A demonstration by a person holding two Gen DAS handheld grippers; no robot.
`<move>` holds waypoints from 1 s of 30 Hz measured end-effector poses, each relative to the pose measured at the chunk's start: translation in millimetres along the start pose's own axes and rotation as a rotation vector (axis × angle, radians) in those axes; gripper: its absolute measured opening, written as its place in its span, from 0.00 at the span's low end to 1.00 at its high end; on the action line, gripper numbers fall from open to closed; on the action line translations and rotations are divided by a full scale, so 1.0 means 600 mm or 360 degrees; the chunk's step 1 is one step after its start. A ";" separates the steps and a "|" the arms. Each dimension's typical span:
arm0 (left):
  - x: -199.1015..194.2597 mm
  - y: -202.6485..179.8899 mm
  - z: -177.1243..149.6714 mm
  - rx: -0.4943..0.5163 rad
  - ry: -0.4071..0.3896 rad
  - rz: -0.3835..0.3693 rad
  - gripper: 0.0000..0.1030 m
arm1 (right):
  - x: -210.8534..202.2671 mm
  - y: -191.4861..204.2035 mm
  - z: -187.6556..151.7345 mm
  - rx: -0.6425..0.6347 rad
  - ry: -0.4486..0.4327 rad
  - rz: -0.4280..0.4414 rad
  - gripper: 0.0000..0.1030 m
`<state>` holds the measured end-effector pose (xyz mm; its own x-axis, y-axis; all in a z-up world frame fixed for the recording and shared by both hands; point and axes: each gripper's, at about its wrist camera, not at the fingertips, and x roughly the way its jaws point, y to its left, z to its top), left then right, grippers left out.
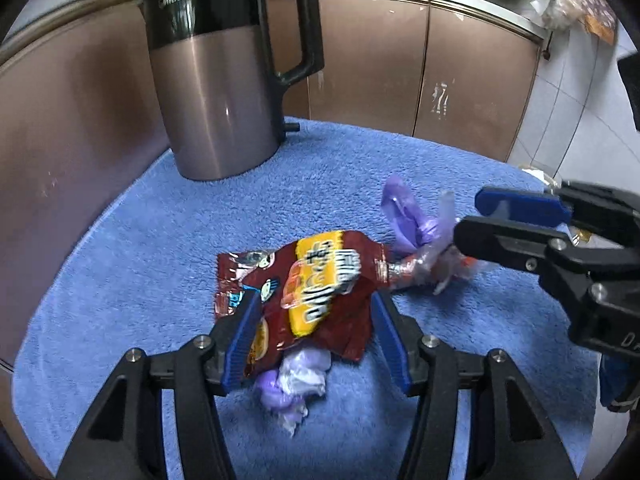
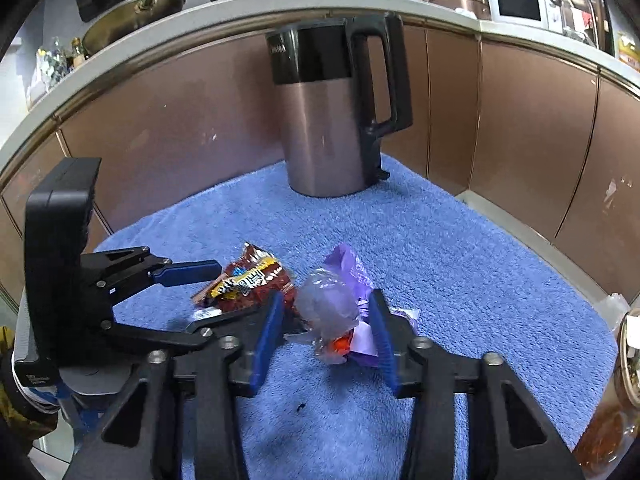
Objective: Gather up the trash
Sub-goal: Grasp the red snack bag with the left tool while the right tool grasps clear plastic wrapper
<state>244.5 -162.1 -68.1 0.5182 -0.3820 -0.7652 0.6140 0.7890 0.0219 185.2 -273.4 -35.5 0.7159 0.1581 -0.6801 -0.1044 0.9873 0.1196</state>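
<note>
A red and yellow snack wrapper point(image 1: 312, 296) lies on the blue towel point(image 1: 160, 240). My left gripper point(image 1: 316, 320) is open around it, blue pads on either side; a small purple and white crumpled wrapper point(image 1: 296, 380) lies under its near end. A clear and purple plastic wrapper point(image 2: 336, 308) lies to the right, with my right gripper point(image 2: 326, 316) open around it. In the left wrist view that wrapper point(image 1: 416, 236) sits at the right gripper's point(image 1: 468, 220) fingertips. The snack wrapper point(image 2: 248, 280) and left gripper point(image 2: 208, 300) also show in the right wrist view.
A copper and black electric kettle point(image 1: 224, 80) stands at the towel's far edge, also in the right wrist view point(image 2: 336, 120). Brown cabinet doors point(image 1: 460, 80) rise behind. A glass jar point(image 2: 616, 400) stands at the right edge.
</note>
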 end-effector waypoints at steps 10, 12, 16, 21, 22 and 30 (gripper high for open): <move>0.001 0.046 0.012 -0.0192 -0.0021 -0.0105 0.16 | 0.008 -0.002 -0.005 0.0010 0.0017 0.0041 0.02; -0.010 0.048 0.011 -0.0195 -0.0042 -0.0103 0.15 | 0.004 0.003 -0.004 0.0003 0.0006 0.0044 0.01; -0.040 0.052 0.012 -0.0206 -0.0093 -0.0090 0.15 | -0.015 0.014 -0.002 -0.0010 -0.0032 0.0054 0.00; -0.096 0.059 0.009 -0.0211 -0.0166 -0.0053 0.15 | -0.055 0.029 0.010 -0.0025 -0.0102 0.0061 0.00; -0.105 0.058 0.008 -0.0214 -0.0176 -0.0045 0.15 | -0.071 0.035 0.014 -0.0034 -0.0122 0.0063 0.00; -0.218 0.051 -0.003 -0.0220 -0.0304 -0.0001 0.15 | -0.177 0.079 0.033 -0.0112 -0.0267 0.0048 0.00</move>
<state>194.8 -87.1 31.6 0.6294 -0.4562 -0.6291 0.5337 0.8422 -0.0768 117.7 -243.5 56.6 0.8162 0.1885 -0.5461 -0.1713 0.9817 0.0829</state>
